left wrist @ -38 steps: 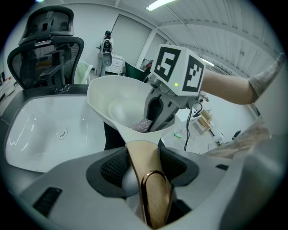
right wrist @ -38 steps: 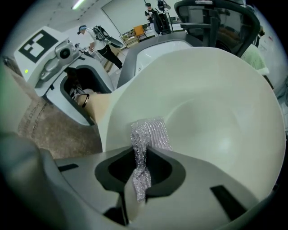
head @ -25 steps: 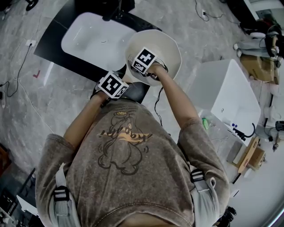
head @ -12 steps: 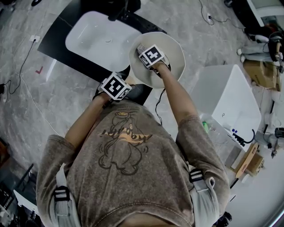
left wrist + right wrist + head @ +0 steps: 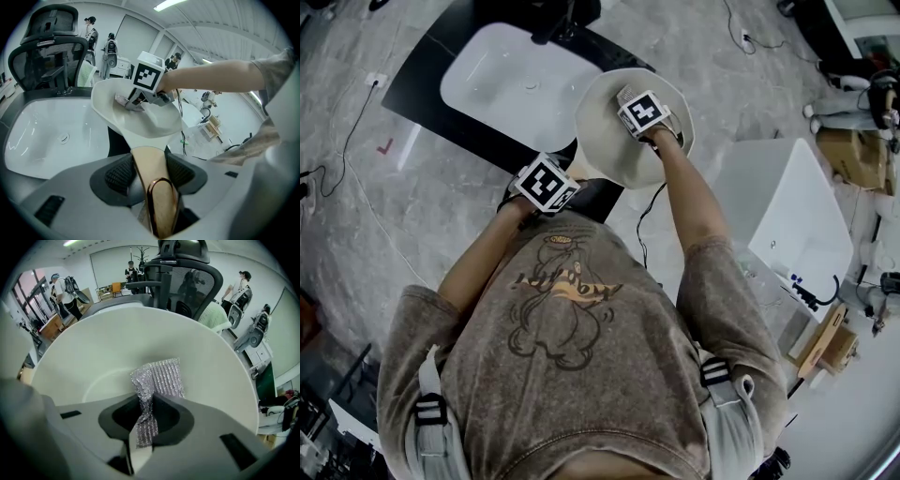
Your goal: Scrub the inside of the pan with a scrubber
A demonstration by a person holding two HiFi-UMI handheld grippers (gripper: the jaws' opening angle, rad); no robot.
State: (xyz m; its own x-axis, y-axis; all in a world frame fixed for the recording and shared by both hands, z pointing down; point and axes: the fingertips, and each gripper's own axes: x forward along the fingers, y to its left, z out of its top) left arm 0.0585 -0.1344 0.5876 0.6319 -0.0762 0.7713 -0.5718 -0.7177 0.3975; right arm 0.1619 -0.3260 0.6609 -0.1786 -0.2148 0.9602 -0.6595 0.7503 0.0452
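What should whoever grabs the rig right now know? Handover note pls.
Left gripper: shut on the pan handle, holding the pan tilted beside the white sink.
Right gripper: shut on the silver scrubber, whose free end is inside the pan, at its wall.
Done: both grasps set, scrubber in the pan.
Left: scrub the whole inside. No dirt is visible to show coverage.

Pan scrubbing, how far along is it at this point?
Done: the left gripper is shut on the handle of the pan, holding it tilted, and the right gripper is shut on the silver scrubber. In hand: the scrubber is inside the pan and appears to be against its inner wall. Left: the scrubbing itself. The cream interior shows no obvious dirt, so how much remains cannot be told.
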